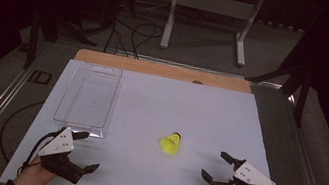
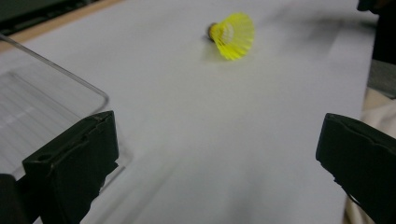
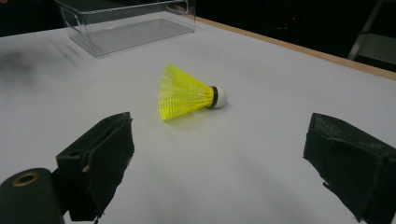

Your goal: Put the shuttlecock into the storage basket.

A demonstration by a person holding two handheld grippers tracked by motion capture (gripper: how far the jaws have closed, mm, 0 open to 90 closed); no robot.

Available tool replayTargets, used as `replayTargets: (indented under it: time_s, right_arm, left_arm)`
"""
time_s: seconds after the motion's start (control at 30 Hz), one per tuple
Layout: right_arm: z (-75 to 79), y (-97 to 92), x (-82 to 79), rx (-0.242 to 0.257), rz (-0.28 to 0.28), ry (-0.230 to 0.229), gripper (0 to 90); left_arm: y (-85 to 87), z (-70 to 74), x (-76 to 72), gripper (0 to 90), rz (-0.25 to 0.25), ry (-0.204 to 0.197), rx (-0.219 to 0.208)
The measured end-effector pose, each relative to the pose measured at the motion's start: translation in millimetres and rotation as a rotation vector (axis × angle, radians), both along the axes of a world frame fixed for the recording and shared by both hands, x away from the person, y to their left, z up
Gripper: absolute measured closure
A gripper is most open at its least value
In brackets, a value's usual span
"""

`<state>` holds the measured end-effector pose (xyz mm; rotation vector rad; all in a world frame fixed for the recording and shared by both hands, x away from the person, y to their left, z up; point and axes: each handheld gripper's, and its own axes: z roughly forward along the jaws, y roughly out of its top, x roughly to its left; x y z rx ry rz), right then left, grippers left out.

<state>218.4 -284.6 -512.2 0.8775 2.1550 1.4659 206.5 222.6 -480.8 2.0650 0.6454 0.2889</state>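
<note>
The right gripper (image 1: 217, 169) rested near the front right corner of the surface (image 1: 210, 110), with its two black jaws spread wide and nothing between them. It pointed toward the yellow shuttlecock (image 1: 170, 143), which lay a little ahead of it. The left gripper (image 1: 84, 150) sat near the front left corner, also spread apart and empty, just beside the near end of the clear plastic tray (image 1: 66, 95).

The shuttlecock lay on its side, in the front half of the surface and somewhat right of the middle, apart from both grippers and well apart from the tray. In the right gripper view its open skirt (image 3: 180, 93) faced to the left and its white rounded cork (image 3: 220, 96) to the right.

I judged it a very light thing, which a small push could roll or send sliding away on the smooth surface. The skirt looked like thin plastic mesh, soft and springy, so a hard squeeze there might bend it. The cork seemed stiffer, but round and small, and it could slip out of the jaws. The best place to take hold was probably the narrow neck, where the skirt meets the cork, with gentle closing. The tray stood empty along the left edge.
</note>
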Motion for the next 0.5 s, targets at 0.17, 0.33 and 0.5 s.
replayTargets:
  time_s: [0.17,0.33,0.5]
  right_arm:
    - [0.2,0.2,-0.1,0.004,0.004,0.002,8.4]
    - [-0.1,0.4,0.3,0.001,0.011,0.001,8.3]
    - [0.0,0.8,0.0,0.000,0.012,0.005,8.3]
  left_arm:
    - [-3.6,0.4,3.9,0.0,-0.034,0.055,0.045]
    - [-6.8,-0.2,8.9,0.0,-0.067,0.093,0.084]
    - [-12.8,0.9,12.4,0.0,-0.090,0.115,0.153]
